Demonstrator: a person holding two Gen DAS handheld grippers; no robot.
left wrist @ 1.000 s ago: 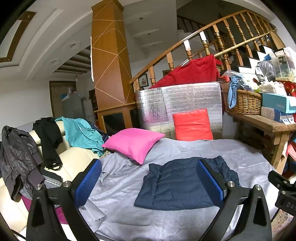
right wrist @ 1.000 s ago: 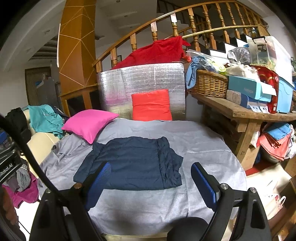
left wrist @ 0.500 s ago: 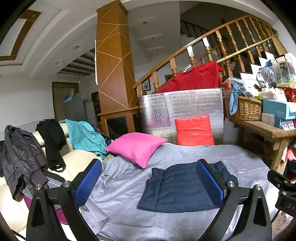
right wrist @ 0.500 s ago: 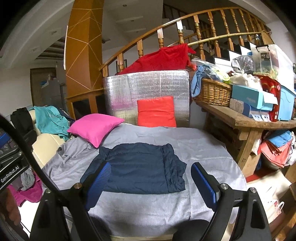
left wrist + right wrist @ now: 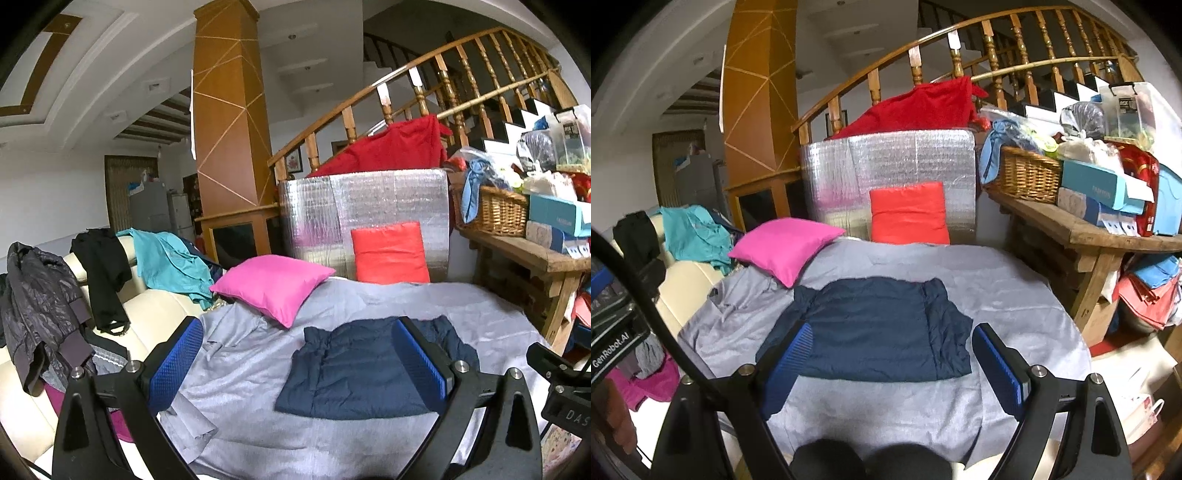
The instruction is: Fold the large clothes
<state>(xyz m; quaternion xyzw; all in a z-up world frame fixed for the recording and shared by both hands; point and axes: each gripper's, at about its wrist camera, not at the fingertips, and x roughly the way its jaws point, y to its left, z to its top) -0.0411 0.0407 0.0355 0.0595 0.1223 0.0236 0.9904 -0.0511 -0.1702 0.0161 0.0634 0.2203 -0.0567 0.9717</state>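
Observation:
A navy blue padded garment [image 5: 875, 328] lies folded into a flat rectangle on the grey cloth-covered table [image 5: 1015, 295]; it also shows in the left wrist view [image 5: 354, 373]. My left gripper [image 5: 295, 362] is open and empty, held above the table's near left side. My right gripper [image 5: 894, 365] is open and empty, held above the table's near edge, just short of the garment. Neither gripper touches the garment.
A pink cushion [image 5: 273, 284] and a red cushion [image 5: 388, 254] rest at the table's far side against a silver foil panel [image 5: 905, 162]. More clothes [image 5: 170, 262] hang over a cream sofa [image 5: 155, 310] on the left. A cluttered wooden bench [image 5: 1082, 229] stands on the right.
Both grippers have pulled back and tilted up slightly, so the garment sits lower in both views. The garment has not moved. Both grippers stay open.

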